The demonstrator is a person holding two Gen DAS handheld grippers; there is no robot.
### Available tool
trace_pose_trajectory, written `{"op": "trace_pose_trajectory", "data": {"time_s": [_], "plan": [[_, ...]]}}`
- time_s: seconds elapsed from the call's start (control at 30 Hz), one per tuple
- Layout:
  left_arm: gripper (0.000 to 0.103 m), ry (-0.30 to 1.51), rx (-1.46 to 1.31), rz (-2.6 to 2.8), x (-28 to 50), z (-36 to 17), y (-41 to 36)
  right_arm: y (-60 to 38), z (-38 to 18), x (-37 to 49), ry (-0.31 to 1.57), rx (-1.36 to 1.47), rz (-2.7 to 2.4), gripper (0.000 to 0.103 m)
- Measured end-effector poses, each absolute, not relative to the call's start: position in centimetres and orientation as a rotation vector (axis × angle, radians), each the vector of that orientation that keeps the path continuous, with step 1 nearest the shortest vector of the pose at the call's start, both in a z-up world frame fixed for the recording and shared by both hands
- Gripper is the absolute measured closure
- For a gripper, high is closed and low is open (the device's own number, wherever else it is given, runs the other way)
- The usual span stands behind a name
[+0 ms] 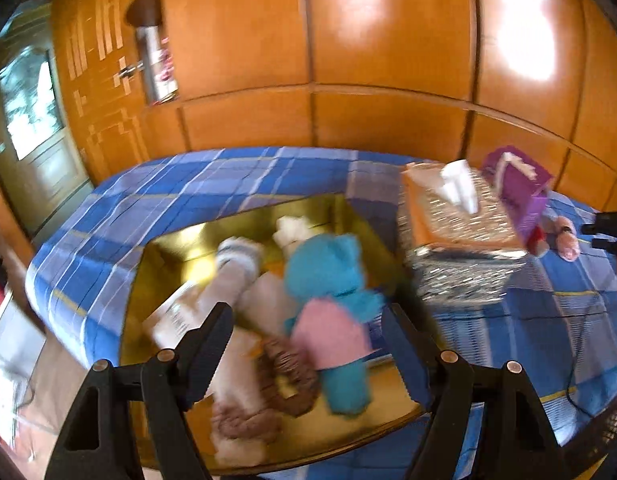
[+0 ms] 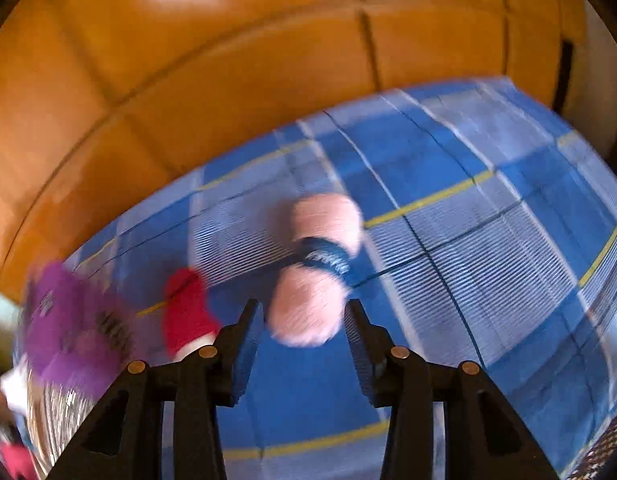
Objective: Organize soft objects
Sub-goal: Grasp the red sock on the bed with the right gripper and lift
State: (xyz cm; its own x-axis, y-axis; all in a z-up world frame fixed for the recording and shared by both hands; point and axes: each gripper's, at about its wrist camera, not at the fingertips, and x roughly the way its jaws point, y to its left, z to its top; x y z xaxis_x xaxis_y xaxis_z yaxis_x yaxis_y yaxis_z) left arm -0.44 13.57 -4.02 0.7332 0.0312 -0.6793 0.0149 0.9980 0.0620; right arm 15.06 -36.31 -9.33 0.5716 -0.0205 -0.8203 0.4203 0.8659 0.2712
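In the left wrist view a gold box (image 1: 156, 248) sits on the blue plaid bed and holds several soft things: a teal and pink plush (image 1: 328, 304), a striped sock (image 1: 238, 262), brown knitwear (image 1: 284, 376). My left gripper (image 1: 308, 322) is open above the box, empty, with the plush between its fingers in the picture. In the right wrist view a pink fluffy roll with a blue band (image 2: 318, 268) lies on the bed. My right gripper (image 2: 302, 314) is open around its near end. The roll also shows in the left wrist view (image 1: 566, 234).
A tissue box (image 1: 456, 208) stands on a silver patterned box beside the gold box, with a purple packet (image 1: 520, 184) behind it. A red soft item (image 2: 186, 308) and the purple packet (image 2: 68, 328) lie left of the roll. Wooden wardrobe doors stand behind the bed. A black cable (image 1: 576, 344) crosses the bedspread.
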Motion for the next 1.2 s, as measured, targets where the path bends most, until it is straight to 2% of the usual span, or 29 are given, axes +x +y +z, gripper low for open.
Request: {"op": "trace_pose_trajectory", "data": {"time_s": [0.17, 0.27, 0.4, 0.67, 0.83, 0.9, 0.97, 1.2], "plan": [[0.020, 0.720, 0.101, -0.069, 0.3, -2.5, 10.4, -37.3, -10.7, 17.8, 0.957, 0.510, -0.308, 0.061], [0.020, 0.718, 0.122, -0.099, 0.6, -2.2, 8.9, -35.9, -9.5, 17.7, 0.886, 0.354, -0.386, 0.060], [0.020, 0.735, 0.135, -0.130, 1.1, -2.5, 7.6, -33.1, -8.4, 18.5, 0.868, 0.323, -0.104, 0.060], [0.020, 0.774, 0.150, -0.164, 1.7, -3.6, 6.1, -27.4, -12.0, 21.1, 1.076, 0.216, 0.160, 0.060], [0.020, 0.768, 0.158, -0.202, 1.9, -3.2, 4.7, -28.0, -13.7, 21.5, 1.148, 0.312, 0.266, 0.061], [0.020, 0.750, 0.171, -0.234, 1.9, -2.7, 3.5, -27.7, -13.7, 21.1, 1.148, 0.279, 0.253, 0.075], [0.020, 0.735, 0.180, -0.274, 1.8, -2.2, 2.2, -27.4, -13.0, 20.6, 1.134, 0.265, 0.258, 0.085], [0.019, 0.691, 0.258, -0.421, 2.4, -0.2, -3.8, -31.5, -6.6, 16.6, 0.915, 0.197, -0.033, 0.086]]}}
